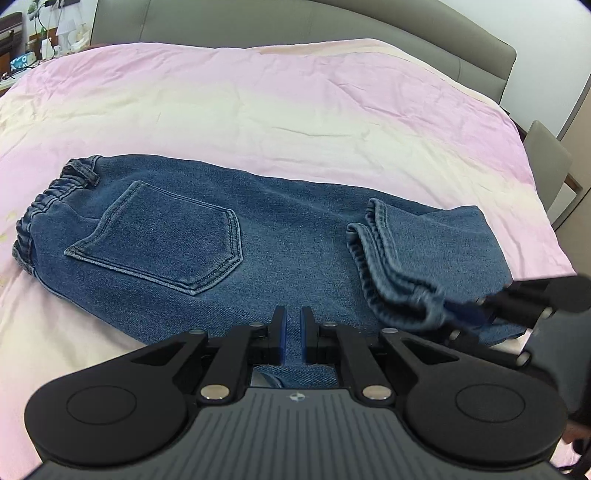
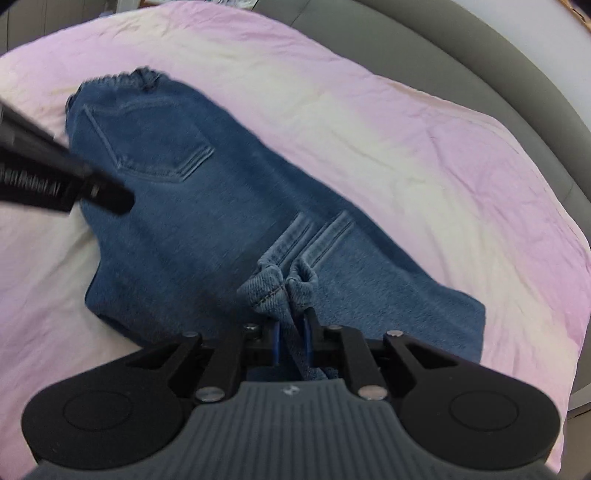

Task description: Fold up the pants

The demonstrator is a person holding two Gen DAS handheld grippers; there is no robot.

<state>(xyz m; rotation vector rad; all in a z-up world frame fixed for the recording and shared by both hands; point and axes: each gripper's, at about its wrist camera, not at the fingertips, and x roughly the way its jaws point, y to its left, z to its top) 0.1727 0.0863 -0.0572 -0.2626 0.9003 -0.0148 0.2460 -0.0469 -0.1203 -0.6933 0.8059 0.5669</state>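
Blue denim pants (image 1: 207, 236) lie on a pink bed sheet (image 1: 258, 107), folded lengthwise, back pocket up, elastic waistband at the left. The leg hems (image 1: 391, 273) are lifted and folded back over the legs at the right. My right gripper (image 2: 291, 328) is shut on the hem cuffs (image 2: 280, 288); it also shows in the left wrist view (image 1: 469, 310). My left gripper (image 1: 293, 328) hovers over the pants' near edge, its jaws nearly together with a narrow gap and nothing between them. Its body shows in the right wrist view (image 2: 55, 177).
A grey padded headboard (image 1: 295, 22) runs along the bed's far side. A nightstand with a lamp and clutter (image 1: 44, 40) stands at the far left. A grey chair (image 1: 546, 166) is at the bed's right side.
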